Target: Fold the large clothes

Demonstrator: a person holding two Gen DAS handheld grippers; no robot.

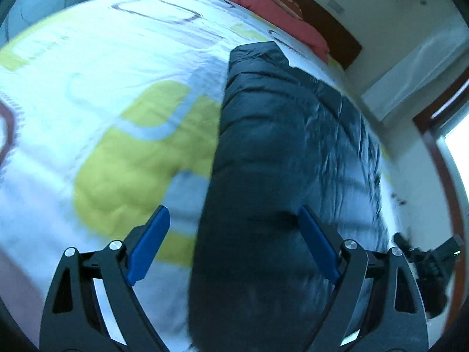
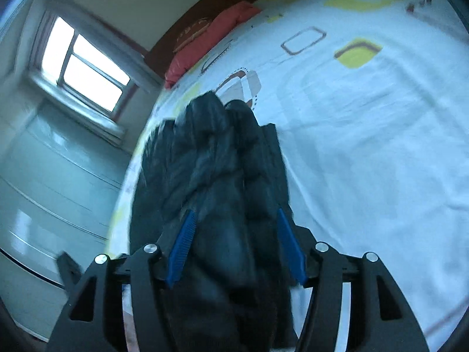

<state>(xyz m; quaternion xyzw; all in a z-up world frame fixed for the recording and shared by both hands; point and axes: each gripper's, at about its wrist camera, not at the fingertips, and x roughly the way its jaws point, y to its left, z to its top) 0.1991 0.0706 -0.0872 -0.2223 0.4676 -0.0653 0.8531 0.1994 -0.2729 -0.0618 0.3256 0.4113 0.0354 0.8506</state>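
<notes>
A dark puffy jacket (image 1: pixel 278 161) lies folded into a long strip near the edge of a bed, running away from both cameras. My left gripper (image 1: pixel 234 243) hovers over the jacket's near end with its blue pads (image 1: pixel 149 243) spread wide, one over the quilt and one over the jacket, holding nothing. In the right wrist view the same jacket (image 2: pixel 211 158) bulges up between the pads of my right gripper (image 2: pixel 236 243). Those jaws stand apart on either side of the padded fabric, and I see no pinch on it. Both views are blurred.
The bed is covered by a white quilt (image 1: pixel 117 73) with yellow and brown shapes, wide beside the jacket (image 2: pixel 366 132). A red pillow (image 1: pixel 281 17) lies at the dark headboard (image 1: pixel 331 20). A window (image 2: pixel 85 67) and a pale glossy cabinet front (image 2: pixel 44 182) stand beyond the bed's edge.
</notes>
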